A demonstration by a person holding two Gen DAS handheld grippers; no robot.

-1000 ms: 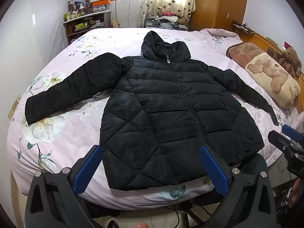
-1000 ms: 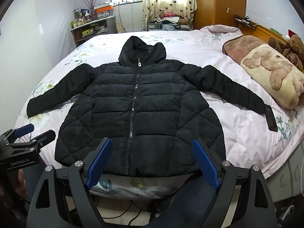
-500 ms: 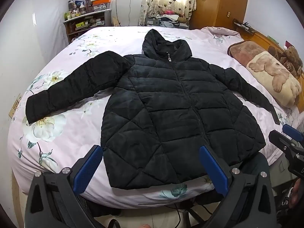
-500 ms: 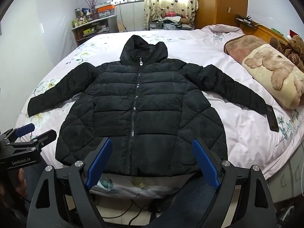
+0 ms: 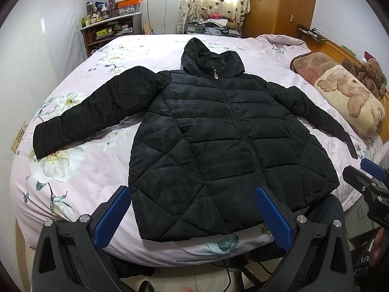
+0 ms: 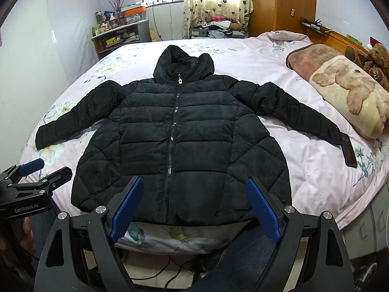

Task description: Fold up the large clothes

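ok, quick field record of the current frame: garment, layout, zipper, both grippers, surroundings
garment: black hooded puffer jacket, front side up
layout: spread flat on the floral bedsheet, both sleeves out to the sides, hood toward the far end
zipper: closed up to the collar
left gripper: open, holding nothing, near the hem
right gripper: open, holding nothing, near the hem
fold state: no fold made yet
surroundings: bear-print blanket on the right side of the bed, teddy bear behind it

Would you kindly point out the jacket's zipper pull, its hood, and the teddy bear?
zipper pull [image 6: 179, 80], right wrist view, metal tab at the collar.
hood [image 5: 197, 51], left wrist view, its crown.
teddy bear [image 6: 378, 69], right wrist view, its chest.
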